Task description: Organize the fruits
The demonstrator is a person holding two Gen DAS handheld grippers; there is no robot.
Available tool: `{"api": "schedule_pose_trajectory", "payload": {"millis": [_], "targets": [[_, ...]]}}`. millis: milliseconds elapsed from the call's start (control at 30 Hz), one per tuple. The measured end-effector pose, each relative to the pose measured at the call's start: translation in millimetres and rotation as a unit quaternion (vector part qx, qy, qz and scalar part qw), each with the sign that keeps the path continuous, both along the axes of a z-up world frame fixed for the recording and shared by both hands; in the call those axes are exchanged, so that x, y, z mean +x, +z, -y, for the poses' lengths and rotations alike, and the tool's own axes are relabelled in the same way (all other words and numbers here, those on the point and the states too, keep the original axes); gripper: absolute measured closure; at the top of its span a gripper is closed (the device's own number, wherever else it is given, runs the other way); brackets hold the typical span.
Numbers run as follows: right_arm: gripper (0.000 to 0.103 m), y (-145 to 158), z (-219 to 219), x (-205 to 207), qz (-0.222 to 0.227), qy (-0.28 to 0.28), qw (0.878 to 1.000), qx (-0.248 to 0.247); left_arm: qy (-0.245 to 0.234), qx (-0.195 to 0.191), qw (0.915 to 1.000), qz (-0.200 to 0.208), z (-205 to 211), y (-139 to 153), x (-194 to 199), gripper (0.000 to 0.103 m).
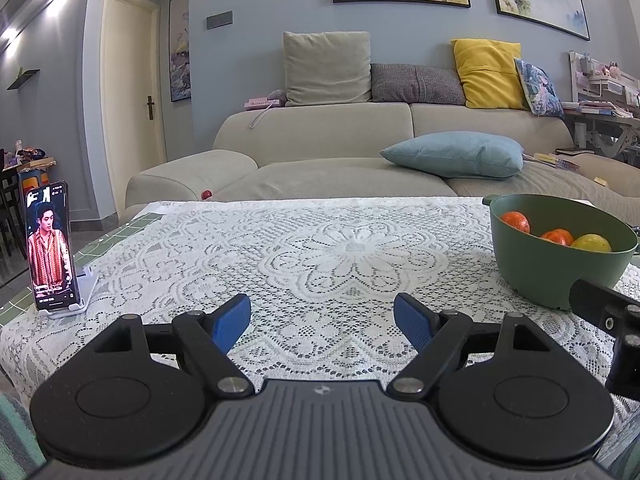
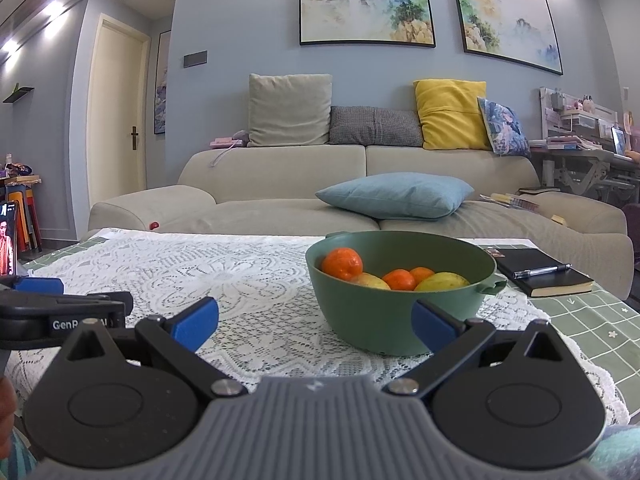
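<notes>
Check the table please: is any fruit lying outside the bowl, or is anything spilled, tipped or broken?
Nothing stands out. The round green plastic bowl stands upright on the white lace tablecloth with the oranges and yellow fruits inside. No fruit lies loose on the cloth. Both grippers are empty, jaws open.

bowl [image 1: 560, 276] | right rim cut off | phone [image 2: 8, 240] | mostly cropped, perhaps

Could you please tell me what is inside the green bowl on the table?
The green bowl holds three oranges and two yellow-green fruits. Its wall hides whatever lies lower down.
</notes>
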State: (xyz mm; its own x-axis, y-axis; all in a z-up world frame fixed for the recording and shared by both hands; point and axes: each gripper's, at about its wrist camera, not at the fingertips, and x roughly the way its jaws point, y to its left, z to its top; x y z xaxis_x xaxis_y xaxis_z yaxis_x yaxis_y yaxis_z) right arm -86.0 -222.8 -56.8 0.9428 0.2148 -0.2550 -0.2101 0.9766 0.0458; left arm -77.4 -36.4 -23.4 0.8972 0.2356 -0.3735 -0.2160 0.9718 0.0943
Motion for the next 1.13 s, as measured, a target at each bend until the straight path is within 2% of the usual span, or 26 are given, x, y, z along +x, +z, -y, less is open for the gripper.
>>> {"api": "schedule_pose_trajectory", "payload": {"millis": [1133], "targets": [[0.004, -2.0, -2.8, 2.9, -0.011, 0.006, 1.000, 0.000, -0.006, -0.020, 0.9997, -0.013, -1.9, -0.7, -0.5, 0.008]]}}
